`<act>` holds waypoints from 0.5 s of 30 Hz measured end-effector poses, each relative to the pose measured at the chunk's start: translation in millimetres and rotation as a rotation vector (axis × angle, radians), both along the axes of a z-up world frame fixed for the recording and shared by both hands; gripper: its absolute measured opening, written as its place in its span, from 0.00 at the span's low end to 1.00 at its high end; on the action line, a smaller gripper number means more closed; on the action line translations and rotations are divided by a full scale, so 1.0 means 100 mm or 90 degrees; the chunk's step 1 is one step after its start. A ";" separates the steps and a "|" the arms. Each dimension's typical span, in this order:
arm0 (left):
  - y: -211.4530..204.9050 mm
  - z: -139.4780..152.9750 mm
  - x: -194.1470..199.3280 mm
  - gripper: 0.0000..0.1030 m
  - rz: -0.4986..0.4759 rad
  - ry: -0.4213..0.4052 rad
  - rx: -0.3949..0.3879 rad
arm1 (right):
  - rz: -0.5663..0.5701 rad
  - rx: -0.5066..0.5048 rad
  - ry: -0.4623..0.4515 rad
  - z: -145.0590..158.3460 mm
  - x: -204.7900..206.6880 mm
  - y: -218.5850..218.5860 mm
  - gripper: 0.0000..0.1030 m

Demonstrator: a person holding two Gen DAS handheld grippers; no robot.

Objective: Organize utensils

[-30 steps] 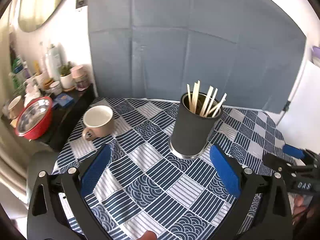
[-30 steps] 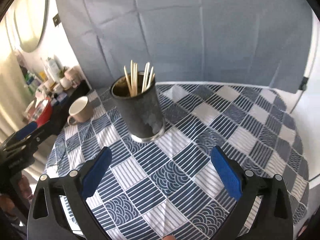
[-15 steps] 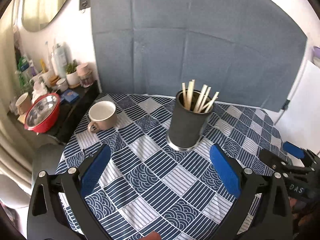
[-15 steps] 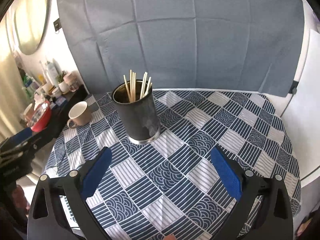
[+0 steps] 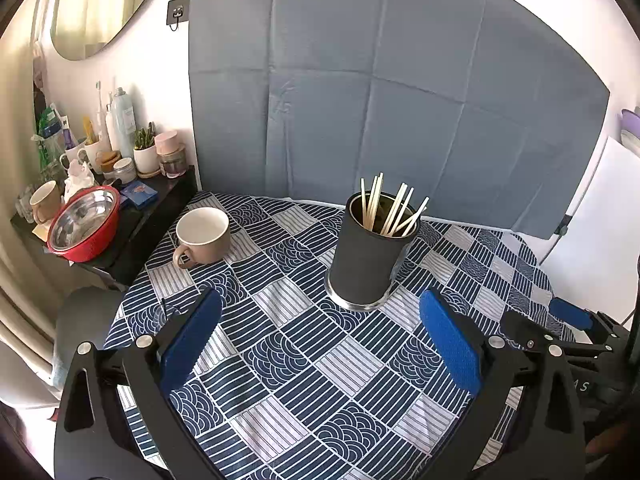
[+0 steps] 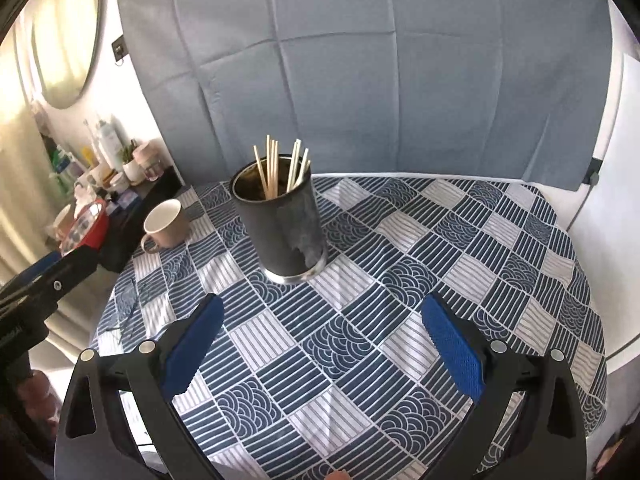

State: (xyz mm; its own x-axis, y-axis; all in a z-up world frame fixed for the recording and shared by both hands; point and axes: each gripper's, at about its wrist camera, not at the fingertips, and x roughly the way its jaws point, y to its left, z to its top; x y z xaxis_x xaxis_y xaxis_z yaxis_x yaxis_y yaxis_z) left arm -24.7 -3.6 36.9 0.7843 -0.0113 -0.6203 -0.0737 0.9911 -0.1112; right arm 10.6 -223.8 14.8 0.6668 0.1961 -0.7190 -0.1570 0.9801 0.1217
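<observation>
Both claws, left claw [image 5: 320,344] and right claw [image 6: 322,342], hang wide open and empty above the worktop's [image 6: 460,240] near edge. The chopsticks [image 5: 390,210] stand in the dark holder [image 5: 368,260] mid-worktop, mug [image 5: 202,234] toward the left edge; sorting looks finished, or awaits reaching forward.

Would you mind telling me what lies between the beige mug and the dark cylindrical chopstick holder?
Only bare blue-and-white patterned tablecloth lies between the beige mug and the dark cylindrical chopstick holder; both wrist views show it.

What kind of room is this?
Probably a small home dining corner: a patterned tablecloth, a dark holder of chopsticks beside a mug, and a cluttered side shelf.
</observation>
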 end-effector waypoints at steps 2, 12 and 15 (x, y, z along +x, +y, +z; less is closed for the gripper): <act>-0.01 0.00 0.00 0.94 -0.005 0.000 0.003 | 0.000 0.000 -0.002 0.01 0.00 0.00 0.92; -0.08 -0.01 0.02 0.94 -0.026 0.007 0.008 | -0.008 0.001 0.001 0.01 0.00 -0.03 0.92; -0.08 -0.03 0.03 0.94 -0.027 0.012 0.006 | -0.006 -0.001 0.004 0.00 0.01 -0.03 0.92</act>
State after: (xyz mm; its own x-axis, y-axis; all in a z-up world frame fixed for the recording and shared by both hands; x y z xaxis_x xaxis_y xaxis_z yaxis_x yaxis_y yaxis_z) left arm -22.0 -12.0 34.2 0.7710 -0.0373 -0.6358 -0.0343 0.9944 -0.1000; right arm 12.0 -226.3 14.8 0.6639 0.1884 -0.7237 -0.1472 0.9817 0.1205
